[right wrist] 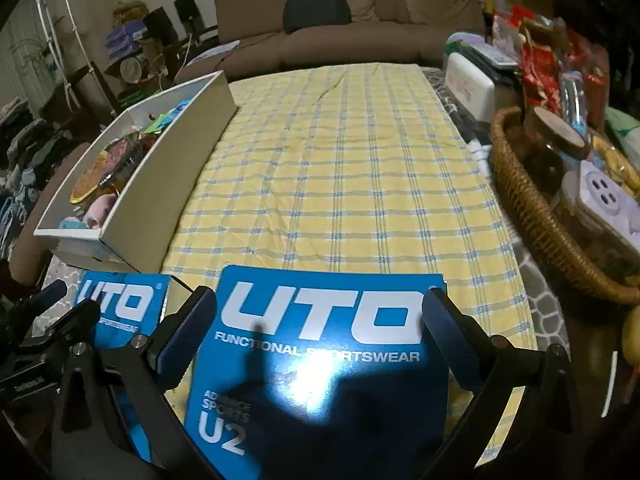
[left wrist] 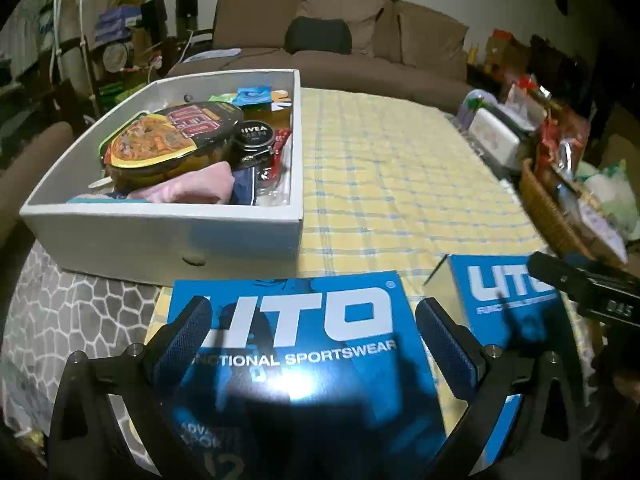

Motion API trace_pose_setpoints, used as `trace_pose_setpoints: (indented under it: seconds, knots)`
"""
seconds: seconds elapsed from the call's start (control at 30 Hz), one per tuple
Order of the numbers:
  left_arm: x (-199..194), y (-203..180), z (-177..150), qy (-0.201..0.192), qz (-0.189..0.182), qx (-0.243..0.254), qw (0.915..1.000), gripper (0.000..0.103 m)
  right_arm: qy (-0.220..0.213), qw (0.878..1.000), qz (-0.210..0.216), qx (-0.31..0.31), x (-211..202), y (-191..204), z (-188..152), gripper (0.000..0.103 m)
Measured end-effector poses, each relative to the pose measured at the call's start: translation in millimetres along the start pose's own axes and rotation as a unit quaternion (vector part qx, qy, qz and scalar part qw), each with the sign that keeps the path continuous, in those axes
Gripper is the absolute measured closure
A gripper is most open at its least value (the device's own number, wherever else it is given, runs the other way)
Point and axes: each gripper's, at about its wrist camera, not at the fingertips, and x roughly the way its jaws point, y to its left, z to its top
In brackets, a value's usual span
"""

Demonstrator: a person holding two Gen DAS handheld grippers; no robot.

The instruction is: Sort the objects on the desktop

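Two flat glossy blue "UTO" sportswear packages lie side by side on the yellow checked tablecloth point(right wrist: 340, 168), lower part of both frames. The left gripper point(left wrist: 312, 340) hangs over the left package point(left wrist: 304, 340), jaws spread wide, gripping nothing. The right gripper point(right wrist: 320, 332) stands likewise open over the right package point(right wrist: 320, 344). The white cardboard box point(left wrist: 160, 236), upper left, already holds assorted items. Judgement: the pick-up step is in hand; next, each gripper must descend, close on a package edge, then carry it boxward.
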Motion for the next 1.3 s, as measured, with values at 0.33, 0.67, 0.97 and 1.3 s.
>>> trace_pose_setpoints:
  seconds: [0.33,0.67,0.97,1.3]
  knots:
    - [36,-15,2,0.023,0.011,-0.002,0.9997,0.0,0.017,0.999,-0.027,-0.019,28,1,-12,0.0]
    - [53,-27,11,0.047,0.04,0.021,0.9979,0.0,0.015,0.998,-0.052,-0.041,43,16,-7,0.0]
    - [73,-63,7,0.085,0.134,0.111,0.9811,0.0,0.013,0.997,-0.06,-0.037,46,19,-4,0.0]
    - [37,-10,13,0.024,-0.007,-0.024,0.9994,0.0,-0.003,1.0,-0.015,0.006,39,4,-1,0.0]
